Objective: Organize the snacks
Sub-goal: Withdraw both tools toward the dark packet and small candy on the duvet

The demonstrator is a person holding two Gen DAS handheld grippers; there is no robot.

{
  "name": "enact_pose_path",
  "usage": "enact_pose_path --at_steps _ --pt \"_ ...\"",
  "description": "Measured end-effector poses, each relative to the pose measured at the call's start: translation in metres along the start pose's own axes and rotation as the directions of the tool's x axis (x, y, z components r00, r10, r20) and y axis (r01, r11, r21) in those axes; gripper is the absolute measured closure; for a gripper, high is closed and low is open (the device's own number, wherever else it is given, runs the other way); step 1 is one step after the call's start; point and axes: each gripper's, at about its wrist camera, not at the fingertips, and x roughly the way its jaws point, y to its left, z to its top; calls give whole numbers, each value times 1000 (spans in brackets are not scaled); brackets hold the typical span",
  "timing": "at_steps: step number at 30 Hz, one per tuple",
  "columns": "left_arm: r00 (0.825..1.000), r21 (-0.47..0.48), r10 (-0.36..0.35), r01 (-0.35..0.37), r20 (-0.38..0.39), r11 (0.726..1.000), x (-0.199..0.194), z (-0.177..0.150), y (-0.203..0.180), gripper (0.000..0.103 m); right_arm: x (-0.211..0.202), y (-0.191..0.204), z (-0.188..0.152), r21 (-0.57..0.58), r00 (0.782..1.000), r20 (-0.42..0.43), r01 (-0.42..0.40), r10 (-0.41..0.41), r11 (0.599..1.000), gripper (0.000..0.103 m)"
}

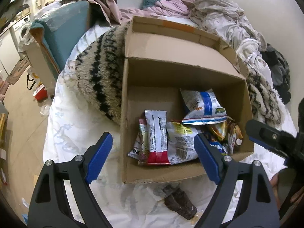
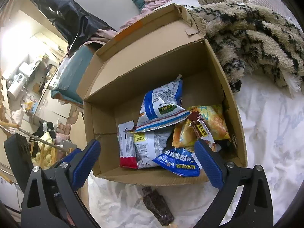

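Even indoor light, sharp centres — fisheye-bent dark corners, glare at far left.

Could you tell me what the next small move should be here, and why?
Probably lower the open right gripper onto the dark snack packet, the only snack lying on the white sheet outside the cardboard box; both grippers are empty.

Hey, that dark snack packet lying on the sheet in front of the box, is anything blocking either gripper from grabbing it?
Nothing visible blocks it. The dark packet lies alone on the white sheet, just outside the cardboard box. The right gripper and left gripper both hang open and empty above the box's near wall.
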Motion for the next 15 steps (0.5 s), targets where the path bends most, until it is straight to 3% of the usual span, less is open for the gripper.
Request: enact_pose_path --at_steps 9,15 --pt "1000 15 4 -4 30 1000 -32 -14 6 18 -33 2 -24 -6 1000 6 21 -21 1000 2" --pt "1000 -4 10 -10 8 1000 -47 -33 15 18 -47 -1 -42 0 999 0 44 -44 999 2"
